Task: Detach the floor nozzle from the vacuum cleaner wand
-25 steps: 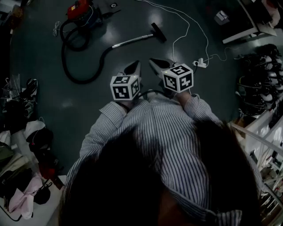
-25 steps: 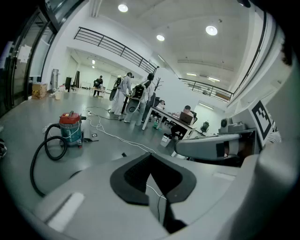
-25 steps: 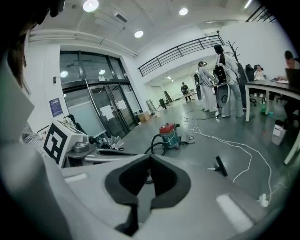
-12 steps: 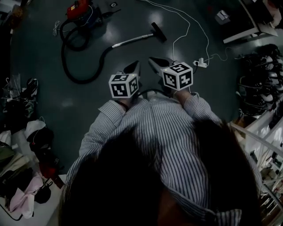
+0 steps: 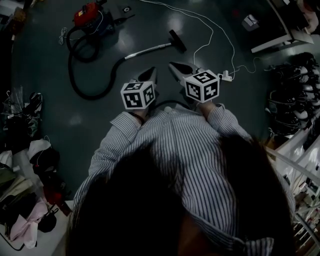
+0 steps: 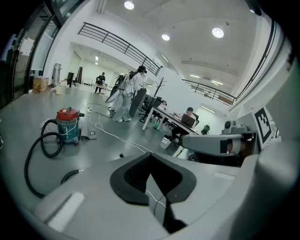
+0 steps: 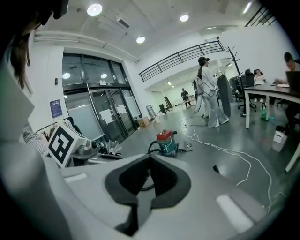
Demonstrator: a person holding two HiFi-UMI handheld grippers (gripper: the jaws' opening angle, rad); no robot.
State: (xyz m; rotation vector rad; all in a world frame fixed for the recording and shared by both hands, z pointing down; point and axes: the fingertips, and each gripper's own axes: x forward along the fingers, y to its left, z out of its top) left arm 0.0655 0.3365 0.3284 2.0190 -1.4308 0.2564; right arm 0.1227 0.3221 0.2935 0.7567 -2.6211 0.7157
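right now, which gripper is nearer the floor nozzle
Right. The right gripper is just below the floor nozzle in the head view, apart from it; the left gripper is farther, down-left of it.

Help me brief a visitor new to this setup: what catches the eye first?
The left gripper and right gripper, both shut and empty, carry black-and-white marker cubes side by side at the head view's middle. Beyond them on the dark floor sits the red vacuum cleaner, whose black hose loops to the wand, floor nozzle at its end.
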